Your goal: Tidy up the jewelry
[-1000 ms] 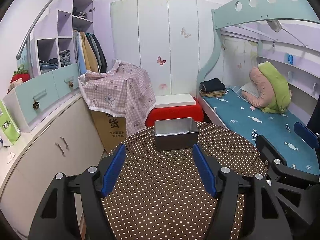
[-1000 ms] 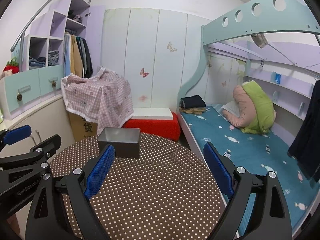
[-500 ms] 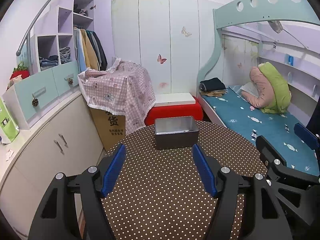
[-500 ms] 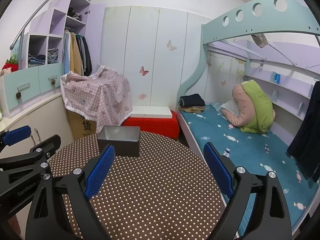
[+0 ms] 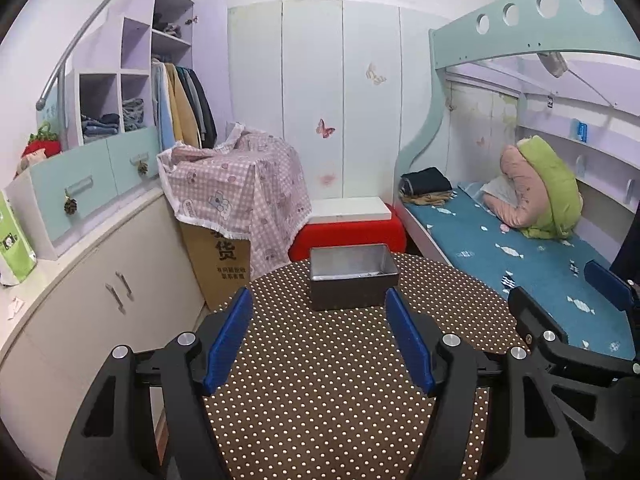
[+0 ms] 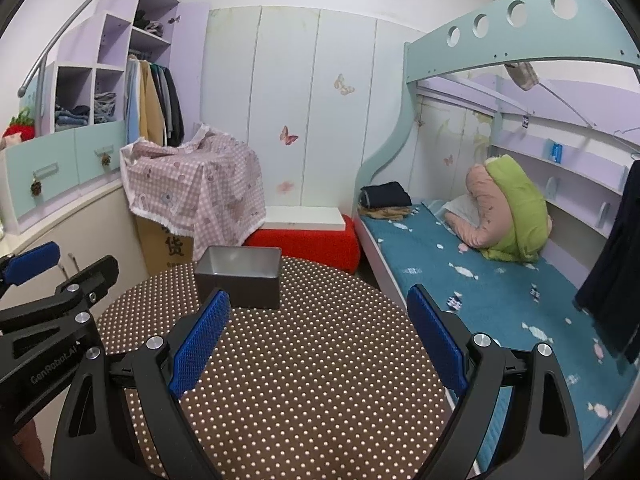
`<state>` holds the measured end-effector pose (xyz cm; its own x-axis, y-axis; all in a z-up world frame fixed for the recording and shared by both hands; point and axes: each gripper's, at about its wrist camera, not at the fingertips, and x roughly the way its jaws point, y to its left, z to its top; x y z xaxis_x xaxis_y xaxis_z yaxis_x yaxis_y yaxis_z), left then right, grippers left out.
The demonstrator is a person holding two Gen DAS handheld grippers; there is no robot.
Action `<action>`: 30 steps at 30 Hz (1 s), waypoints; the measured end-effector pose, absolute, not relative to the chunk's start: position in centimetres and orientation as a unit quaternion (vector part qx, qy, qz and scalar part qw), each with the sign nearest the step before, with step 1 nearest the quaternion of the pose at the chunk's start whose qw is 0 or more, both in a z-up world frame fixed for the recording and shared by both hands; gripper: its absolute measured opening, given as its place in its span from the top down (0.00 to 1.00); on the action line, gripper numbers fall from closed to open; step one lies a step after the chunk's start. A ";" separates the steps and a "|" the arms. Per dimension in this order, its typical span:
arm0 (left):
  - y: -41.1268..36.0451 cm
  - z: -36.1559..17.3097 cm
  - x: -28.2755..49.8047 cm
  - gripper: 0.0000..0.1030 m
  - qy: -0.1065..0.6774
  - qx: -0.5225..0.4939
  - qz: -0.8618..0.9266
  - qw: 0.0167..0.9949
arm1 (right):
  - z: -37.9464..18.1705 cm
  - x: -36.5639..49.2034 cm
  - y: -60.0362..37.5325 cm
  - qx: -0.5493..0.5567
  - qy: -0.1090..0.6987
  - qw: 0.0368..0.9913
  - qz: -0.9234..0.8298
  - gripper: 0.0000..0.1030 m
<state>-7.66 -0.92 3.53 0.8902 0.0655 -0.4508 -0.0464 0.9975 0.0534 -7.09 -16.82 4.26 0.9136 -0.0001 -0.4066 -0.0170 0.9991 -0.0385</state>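
We count two grippers above one round dotted table. The left gripper has its jaws released, with only tablecloth between its two blue pads. The right gripper is likewise spread wide and grasps nothing. One grey metal box stands on the far part of the table, straight ahead of the left jaws and apart from them; seen from the right gripper it sits ahead of the left pad. We cannot tell what the box contains, and we see no jewelry on the cloth. Beyond the jaws: one red stool, one checked cloth over one cardboard carton, one bed to the right.
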 end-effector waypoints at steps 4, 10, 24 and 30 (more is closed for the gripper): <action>-0.5 3.4 -7.1 0.34 0.252 0.003 0.017 0.968 | 4.2 -7.0 -17.1 -0.022 0.209 0.978 0.005 0.15; -0.5 3.1 -6.8 0.34 0.266 0.005 0.017 0.964 | 4.1 -6.9 -17.1 -0.026 0.212 0.977 0.002 0.15; -0.7 3.1 -6.8 0.34 0.271 0.011 0.022 0.962 | 4.2 -6.6 -16.9 -0.029 0.216 0.976 0.002 0.15; -0.6 3.1 -6.9 0.34 0.262 0.003 0.011 0.965 | 4.0 -6.6 -17.2 -0.024 0.216 0.976 0.004 0.15</action>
<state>-6.89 -0.63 3.14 0.8622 0.0224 -0.5060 -0.0197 0.9997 0.0106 -6.55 -17.24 3.99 0.9070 -0.0030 -0.4210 -0.0177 0.9988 -0.0451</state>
